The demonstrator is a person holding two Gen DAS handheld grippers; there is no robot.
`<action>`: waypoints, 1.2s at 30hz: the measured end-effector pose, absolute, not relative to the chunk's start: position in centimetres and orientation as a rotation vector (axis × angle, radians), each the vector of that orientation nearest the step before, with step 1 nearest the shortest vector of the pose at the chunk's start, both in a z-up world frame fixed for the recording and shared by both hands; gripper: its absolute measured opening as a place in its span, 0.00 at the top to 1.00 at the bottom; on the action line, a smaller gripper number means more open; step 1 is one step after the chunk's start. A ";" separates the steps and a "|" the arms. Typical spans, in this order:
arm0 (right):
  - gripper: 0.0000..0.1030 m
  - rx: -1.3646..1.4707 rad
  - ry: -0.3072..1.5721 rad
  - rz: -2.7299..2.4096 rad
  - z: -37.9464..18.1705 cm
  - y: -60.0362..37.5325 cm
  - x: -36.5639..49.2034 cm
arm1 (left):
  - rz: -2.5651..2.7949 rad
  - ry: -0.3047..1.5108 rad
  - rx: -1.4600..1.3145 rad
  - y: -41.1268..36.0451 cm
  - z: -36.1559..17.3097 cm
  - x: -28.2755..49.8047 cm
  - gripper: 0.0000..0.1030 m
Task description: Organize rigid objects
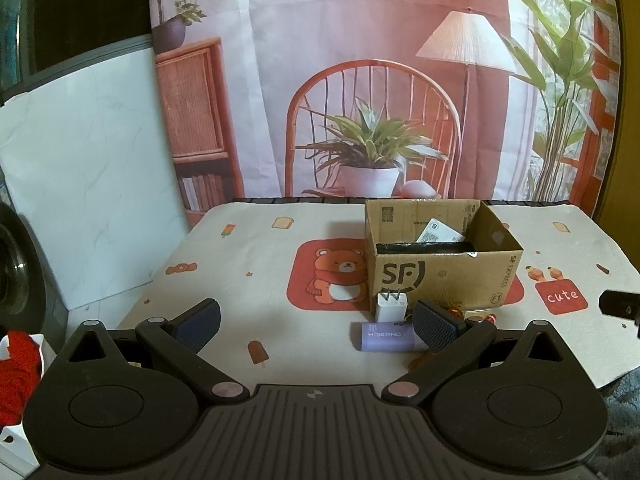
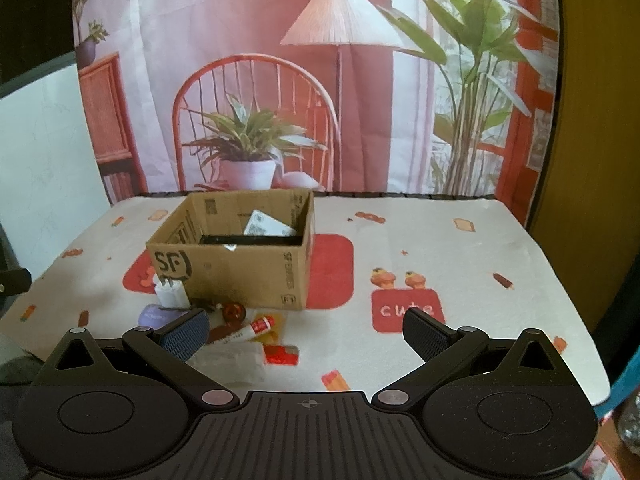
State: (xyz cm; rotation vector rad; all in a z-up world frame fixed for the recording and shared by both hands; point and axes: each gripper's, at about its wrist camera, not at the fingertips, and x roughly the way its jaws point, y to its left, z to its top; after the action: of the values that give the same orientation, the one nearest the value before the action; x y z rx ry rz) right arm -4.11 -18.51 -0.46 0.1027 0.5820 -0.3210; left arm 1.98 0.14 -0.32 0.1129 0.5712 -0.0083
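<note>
An open cardboard box (image 1: 444,268) (image 2: 236,276) marked SF stands on the table with a white packet (image 1: 440,232) (image 2: 266,225) inside. In front of it lie a white plug charger (image 1: 391,306) (image 2: 172,293), a purple case (image 1: 386,337) (image 2: 156,314), an amber round piece (image 2: 235,313), a red-and-white tube (image 2: 260,326), a red lighter (image 2: 281,354) and a white packet (image 2: 232,358). My left gripper (image 1: 316,326) is open above the near table, its right finger beside the purple case. My right gripper (image 2: 306,336) is open just behind the pile.
The printed tablecloth (image 1: 248,280) (image 2: 460,264) covers the table, with a printed backdrop behind. A white board (image 1: 80,184) leans at the left. The other gripper's dark tip (image 1: 620,304) shows at the right edge. A red item (image 1: 18,372) sits in a white bin at lower left.
</note>
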 end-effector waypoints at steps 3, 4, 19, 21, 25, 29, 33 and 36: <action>0.00 0.113 0.556 -0.299 -0.6 -19.0 -3.3 | -0.017 0.588 0.122 0.1 -0.5 3.0 0.00; 0.00 0.110 0.548 -0.295 -0.6 -19.1 -3.1 | -0.027 0.595 0.123 0.1 -0.7 3.4 0.00; 0.00 -0.016 0.644 -0.268 -3.4 -18.7 2.7 | -0.066 0.674 0.049 0.9 -3.5 10.0 0.00; 0.00 -0.031 0.652 -0.271 -4.1 -18.3 3.2 | -0.069 0.681 0.037 0.9 -3.9 10.7 0.00; 0.00 -0.012 0.680 -0.241 -5.5 -18.1 4.2 | -0.069 0.697 0.006 1.1 -4.6 11.9 0.00; 0.00 -0.017 0.710 -0.229 -6.9 -17.7 4.7 | -0.070 0.711 -0.022 1.2 -5.5 12.7 0.00; 0.00 -0.002 0.737 -0.214 -8.0 -17.6 5.0 | -0.072 0.726 -0.019 1.0 -6.5 12.7 0.00; 0.00 0.008 0.759 -0.213 -8.7 -17.9 5.0 | -0.069 0.727 -0.015 0.8 -7.2 12.6 0.00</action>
State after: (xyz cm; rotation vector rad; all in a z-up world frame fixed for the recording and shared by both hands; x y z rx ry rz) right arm 5.03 -17.87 -8.67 0.0082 0.7594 -0.2134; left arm 12.60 0.81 -7.20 -0.0151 0.7275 -0.0690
